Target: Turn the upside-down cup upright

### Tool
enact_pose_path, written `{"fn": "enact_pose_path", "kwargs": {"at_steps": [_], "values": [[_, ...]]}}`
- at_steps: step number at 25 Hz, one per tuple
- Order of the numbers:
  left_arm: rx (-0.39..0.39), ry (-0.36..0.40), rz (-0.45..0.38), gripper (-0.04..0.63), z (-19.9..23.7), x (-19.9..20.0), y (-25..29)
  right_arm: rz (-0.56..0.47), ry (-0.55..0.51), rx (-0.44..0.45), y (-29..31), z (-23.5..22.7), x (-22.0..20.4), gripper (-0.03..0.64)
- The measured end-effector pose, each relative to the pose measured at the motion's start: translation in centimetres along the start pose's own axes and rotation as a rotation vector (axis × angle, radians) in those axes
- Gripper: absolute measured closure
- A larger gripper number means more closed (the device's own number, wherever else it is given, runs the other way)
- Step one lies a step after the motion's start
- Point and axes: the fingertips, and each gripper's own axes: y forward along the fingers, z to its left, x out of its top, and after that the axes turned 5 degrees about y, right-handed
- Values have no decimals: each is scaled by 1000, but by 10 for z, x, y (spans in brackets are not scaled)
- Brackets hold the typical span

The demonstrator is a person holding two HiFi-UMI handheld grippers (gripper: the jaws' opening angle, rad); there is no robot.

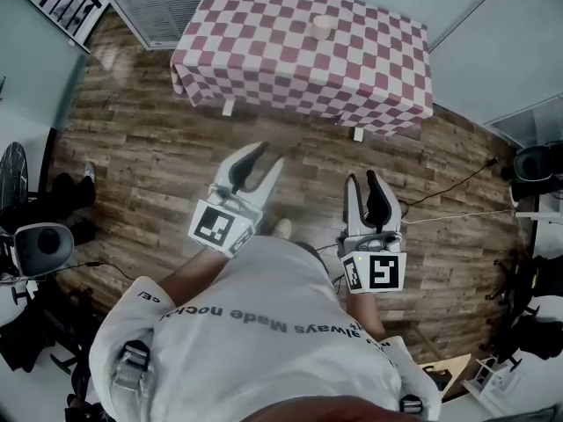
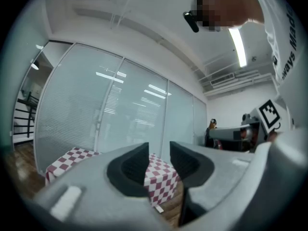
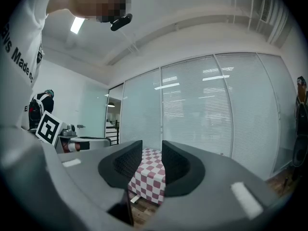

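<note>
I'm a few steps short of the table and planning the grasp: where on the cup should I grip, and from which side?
Grip the cup across its side wall, about mid-height, coming in level from the near edge of the checked table. It stands alone there, so both sides look free for the jaws, and a side grip should let the wrist roll it over.

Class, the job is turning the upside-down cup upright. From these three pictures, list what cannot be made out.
Head view: the cup on the checkered table is too small to tell which way up it stands.
Left gripper view: the left gripper covers most of the checkered table; no cup shows.
Right gripper view: the right gripper does the same; no cup shows.
</note>
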Motion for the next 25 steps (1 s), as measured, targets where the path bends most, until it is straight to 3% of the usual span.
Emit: {"fn": "enact_pose_path", "kwargs": {"at_steps": [11, 25], "values": [[34, -21, 31, 459, -9, -18, 25, 36, 31, 18, 3, -35, -15, 489], [58, -34, 18, 463, 69, -19, 82, 57, 27, 52, 101, -51, -16, 492]]}}
